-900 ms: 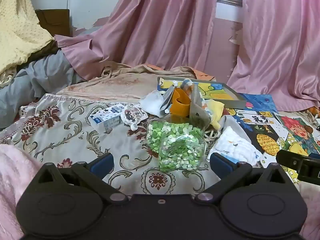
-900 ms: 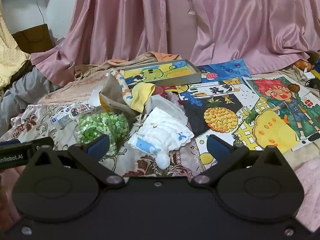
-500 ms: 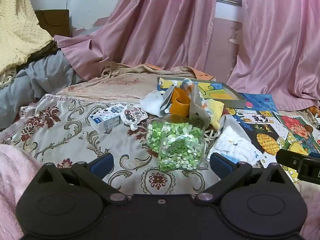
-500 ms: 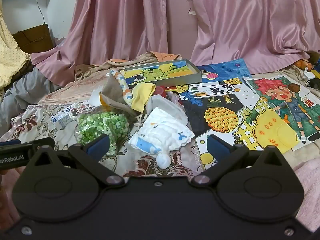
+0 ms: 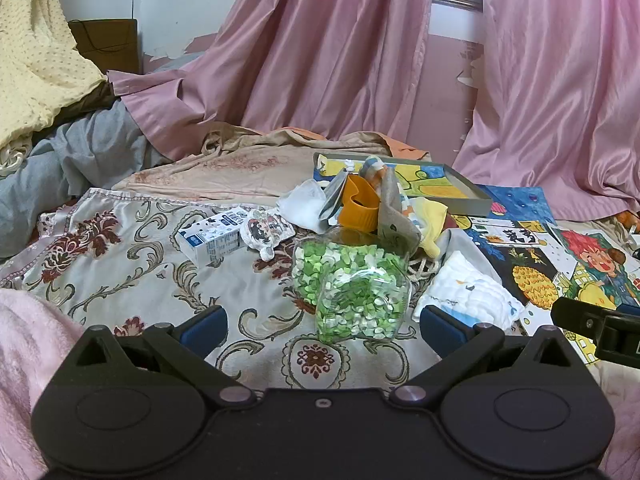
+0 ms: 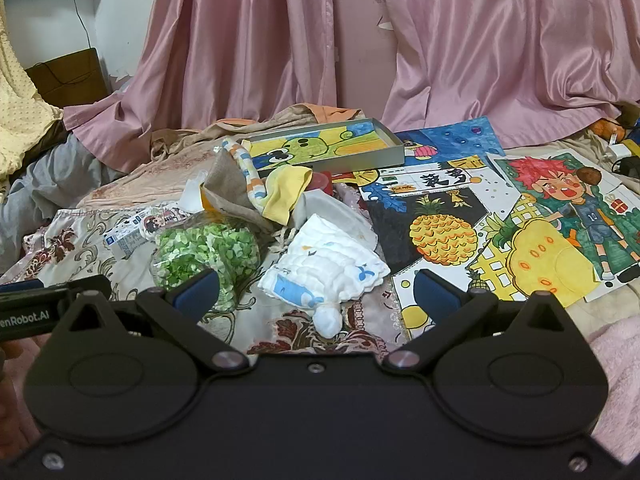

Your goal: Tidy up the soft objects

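Observation:
A heap of soft things lies on the patterned bedspread: a white quilted cloth (image 6: 324,268) (image 5: 468,292), a yellow sock (image 6: 286,192), a grey-brown cloth (image 6: 232,192) and a striped sock (image 6: 246,164). In front of the heap sits a clear bag of green and white bits (image 5: 352,280) (image 6: 208,252). My left gripper (image 5: 322,326) is open just short of that bag, with nothing between its fingers. My right gripper (image 6: 316,292) is open over the white quilted cloth and is not touching it.
A small milk carton (image 5: 212,236) and a printed pouch (image 5: 266,228) lie left of the heap. An orange plastic piece (image 5: 358,204) sticks out of it. A grey tray (image 6: 332,148) and coloured drawings (image 6: 440,224) cover the right. Pink curtains hang behind.

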